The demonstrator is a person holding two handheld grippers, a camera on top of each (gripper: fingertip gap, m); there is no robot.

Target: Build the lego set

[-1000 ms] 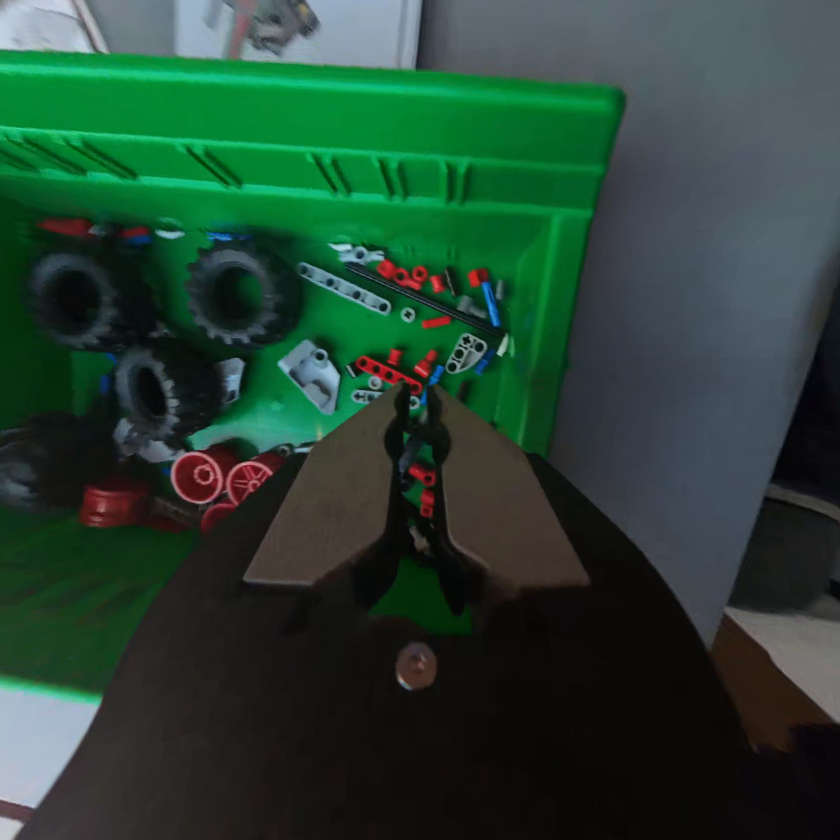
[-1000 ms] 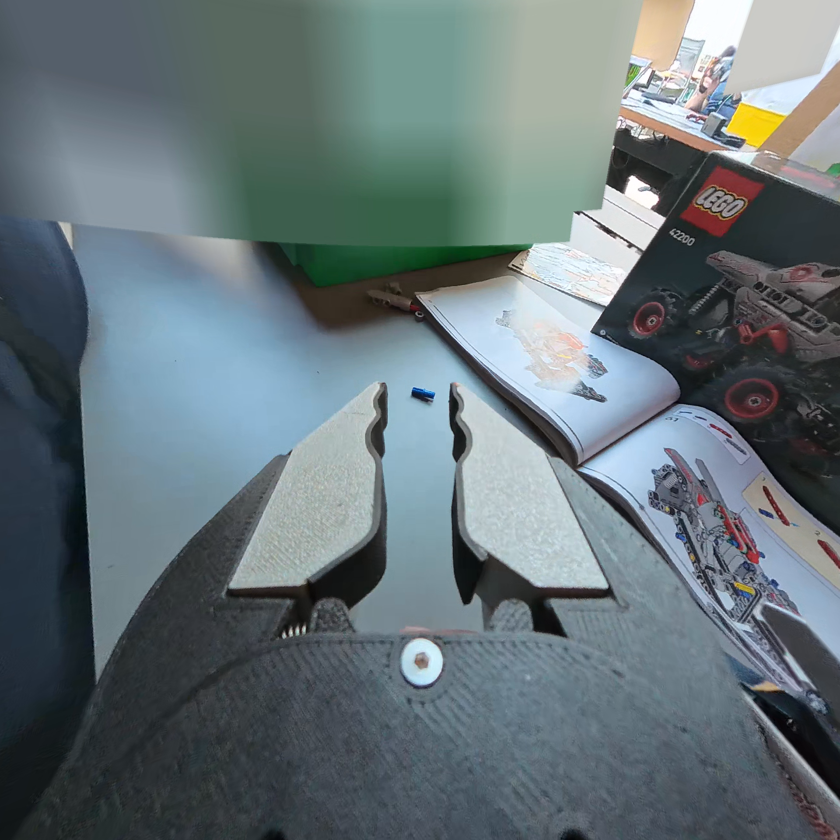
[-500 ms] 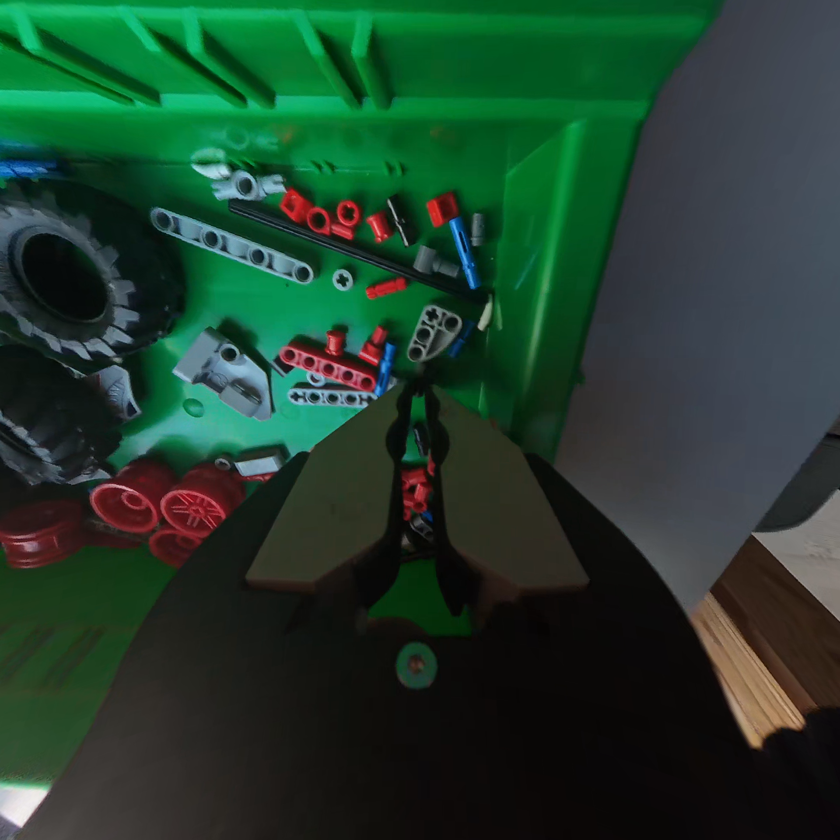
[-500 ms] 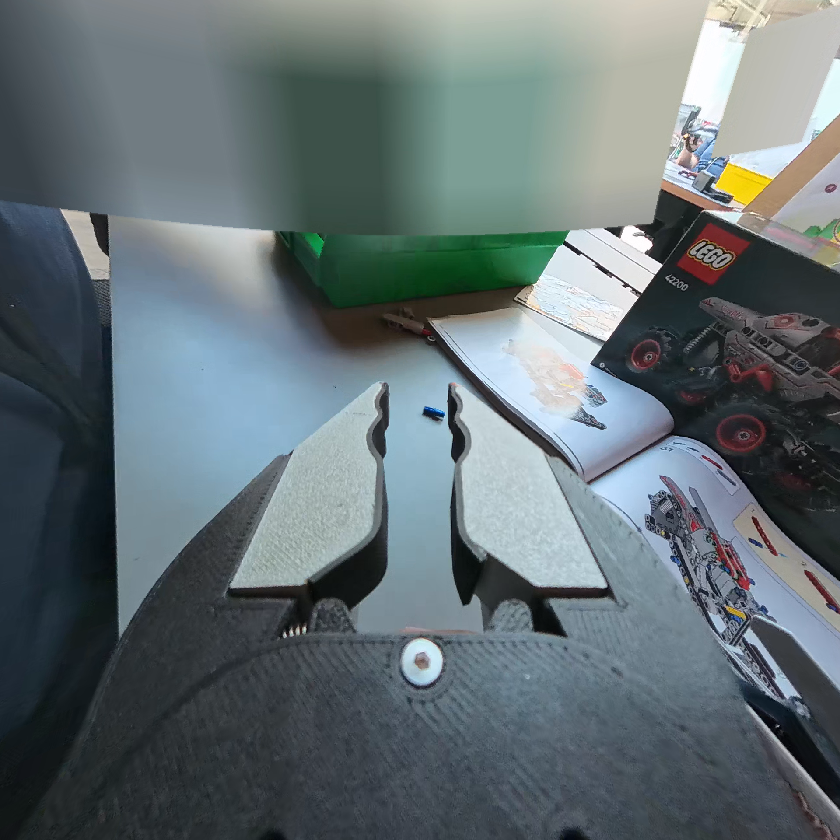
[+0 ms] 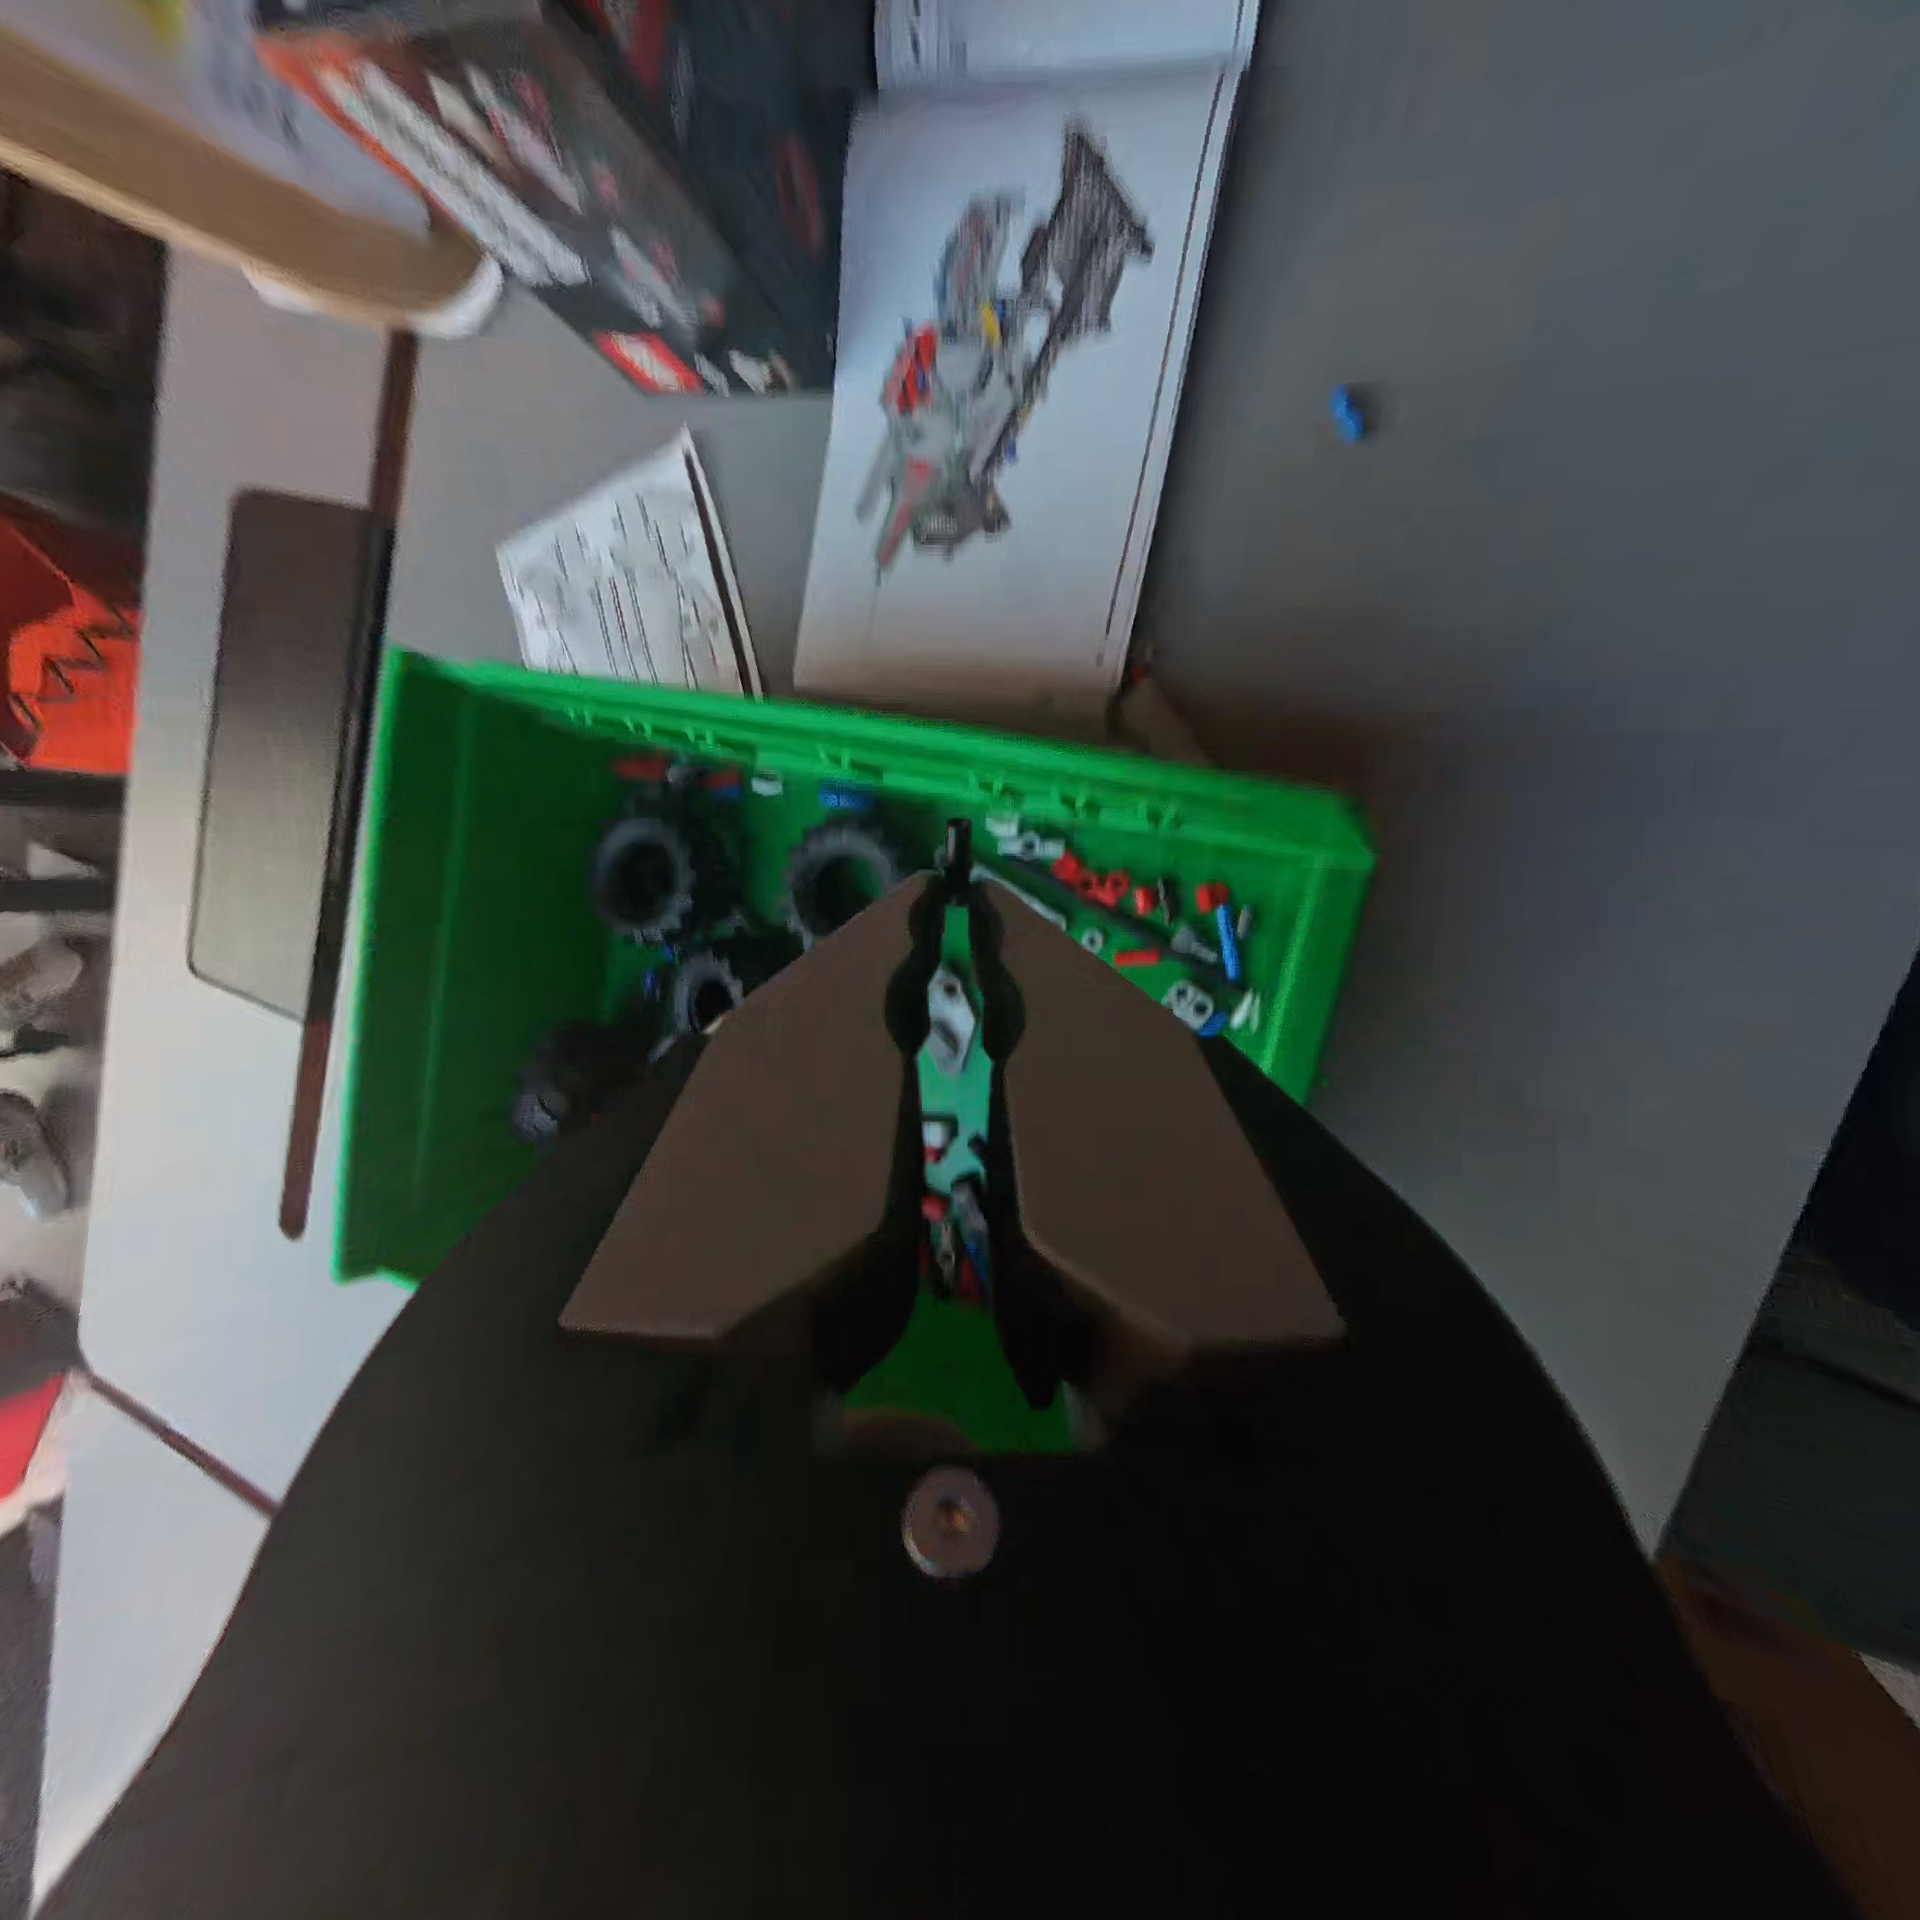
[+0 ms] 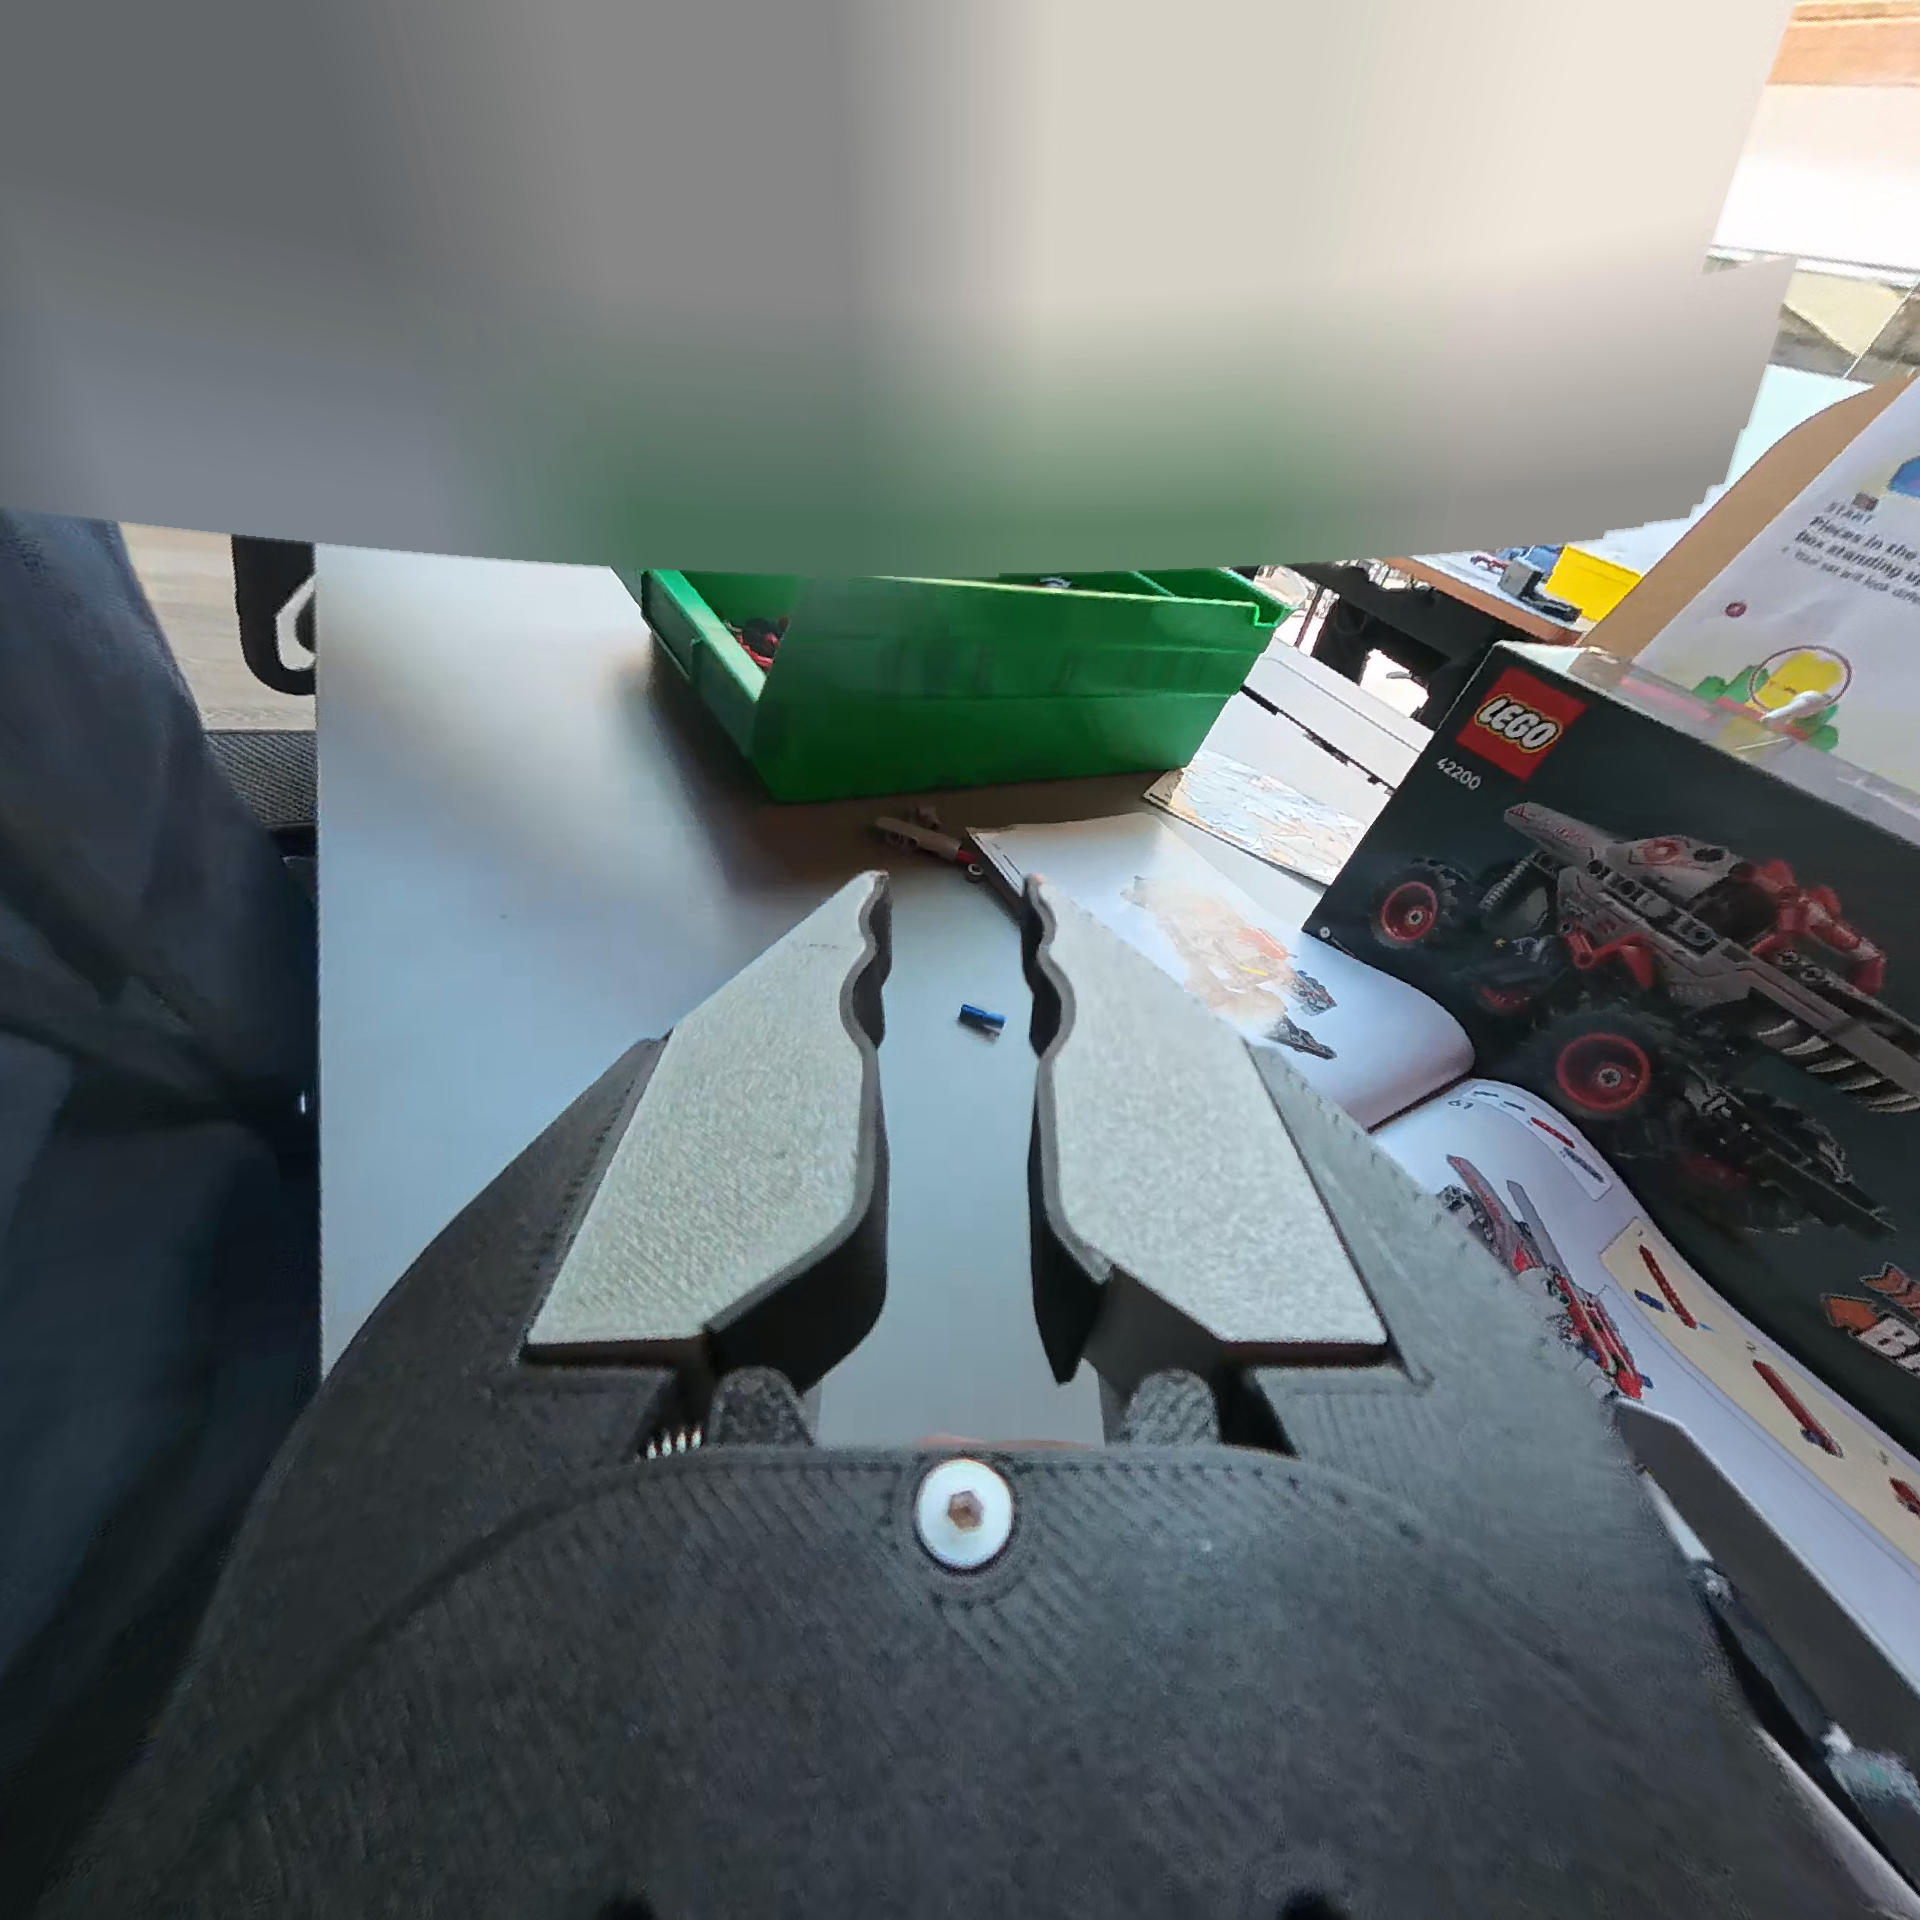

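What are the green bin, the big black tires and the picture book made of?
The green bin looks like hard moulded plastic: its walls are smooth, slightly shiny and ribbed. The black tires inside it look like matte rubber with chunky treads, though the view is blurry. The instruction booklet is paper: thin white printed pages that curve where it lies open.

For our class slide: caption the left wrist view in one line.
Left gripper pinching a small black pin above the green parts bin.

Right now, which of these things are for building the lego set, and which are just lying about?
For the job:
green bin of pieces
black pin in left hand-held gripper
blue pin
instruction booklet

Lying about:
set's box
loose sheet
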